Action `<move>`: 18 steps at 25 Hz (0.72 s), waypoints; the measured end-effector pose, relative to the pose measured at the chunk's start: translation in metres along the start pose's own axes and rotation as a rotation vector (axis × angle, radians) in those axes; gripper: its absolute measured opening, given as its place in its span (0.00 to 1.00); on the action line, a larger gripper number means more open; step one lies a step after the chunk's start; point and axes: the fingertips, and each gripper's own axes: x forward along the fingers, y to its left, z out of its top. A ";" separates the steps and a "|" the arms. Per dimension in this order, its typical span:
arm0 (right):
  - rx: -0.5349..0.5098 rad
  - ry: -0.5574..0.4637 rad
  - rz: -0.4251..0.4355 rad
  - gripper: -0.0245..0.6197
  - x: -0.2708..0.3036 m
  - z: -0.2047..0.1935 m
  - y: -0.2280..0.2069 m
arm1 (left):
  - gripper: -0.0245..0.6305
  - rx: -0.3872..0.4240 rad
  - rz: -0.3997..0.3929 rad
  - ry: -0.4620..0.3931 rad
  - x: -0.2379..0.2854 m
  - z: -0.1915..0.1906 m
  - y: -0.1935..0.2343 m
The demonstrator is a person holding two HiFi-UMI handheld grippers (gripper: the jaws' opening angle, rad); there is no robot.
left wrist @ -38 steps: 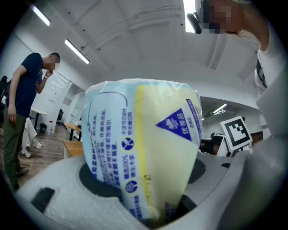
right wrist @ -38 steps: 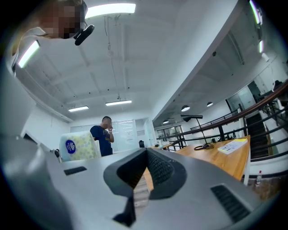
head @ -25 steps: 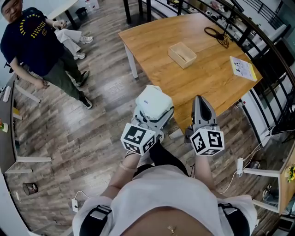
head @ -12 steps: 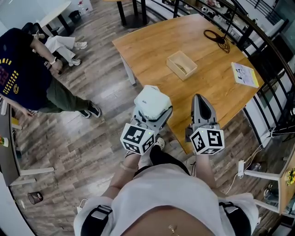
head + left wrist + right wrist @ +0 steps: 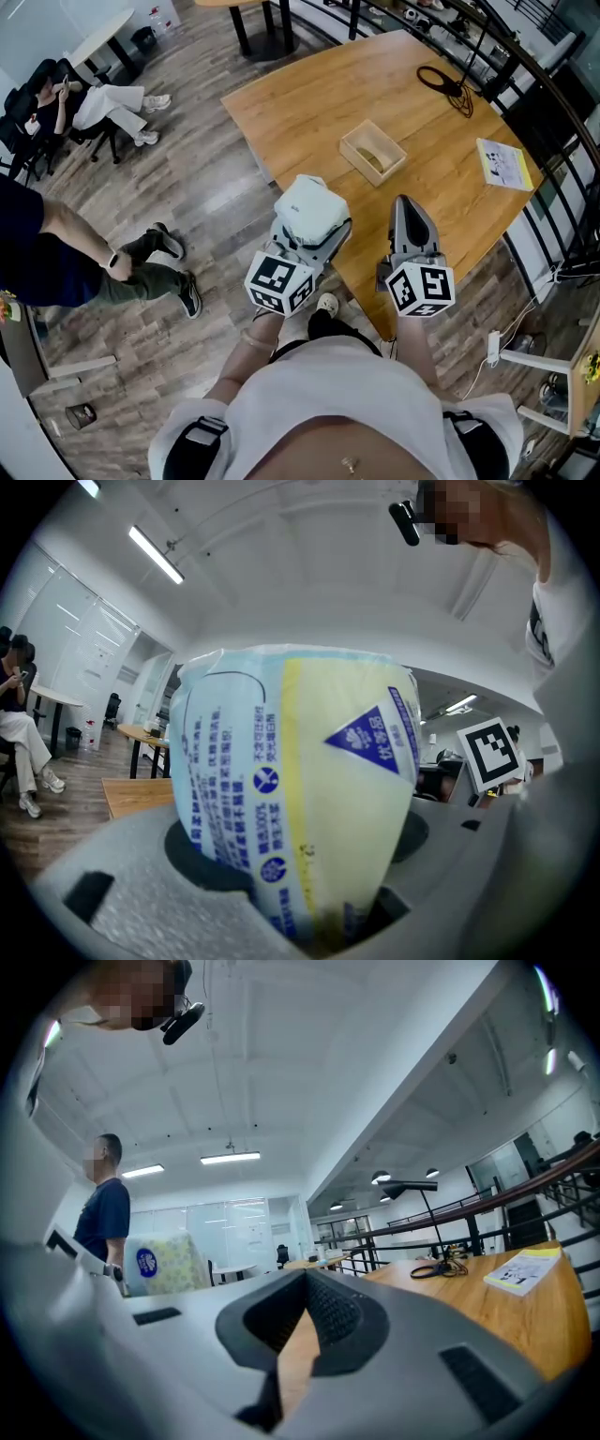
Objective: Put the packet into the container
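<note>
In the head view my left gripper [image 5: 309, 228] is shut on a puffy white packet [image 5: 310, 208], held over the wood floor just short of the table's near corner. In the left gripper view the packet [image 5: 300, 799] fills the space between the jaws, showing blue print and a yellow stripe. My right gripper [image 5: 405, 210] is beside it over the table's near edge, its jaws together with nothing in them. The container, a small open wooden box [image 5: 372, 152], sits on the wooden table [image 5: 300, 94] ahead of both grippers. The right gripper view also shows the packet [image 5: 161, 1265] at its left.
A black cable [image 5: 448, 80] and a booklet [image 5: 507, 164] lie on the table's far and right parts. A black railing [image 5: 555, 112] runs behind the table. A person in dark clothes [image 5: 56, 258] walks at the left; another sits far left [image 5: 66, 103].
The table and box have come nearer to both grippers. The person in dark clothes has moved toward the lower left of the head view. The packet stays in the left gripper.
</note>
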 end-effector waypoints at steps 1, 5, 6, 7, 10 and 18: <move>0.001 0.002 -0.002 0.06 0.005 -0.001 -0.001 | 0.55 -0.001 -0.002 0.002 0.003 0.000 0.004; 0.001 0.016 0.000 0.06 0.018 -0.005 -0.001 | 0.55 -0.013 -0.005 0.002 0.013 0.000 0.016; -0.002 0.020 0.003 0.06 0.020 -0.005 0.000 | 0.55 -0.016 -0.004 -0.001 0.014 0.001 0.018; -0.005 0.022 0.007 0.06 0.022 -0.004 0.002 | 0.55 -0.017 -0.004 -0.003 0.015 0.003 0.021; -0.011 0.029 0.014 0.06 0.025 -0.004 0.007 | 0.55 -0.014 -0.014 -0.003 0.017 0.006 0.026; -0.015 0.031 -0.033 0.06 0.035 -0.004 -0.004 | 0.55 -0.018 -0.063 0.004 0.040 0.010 0.036</move>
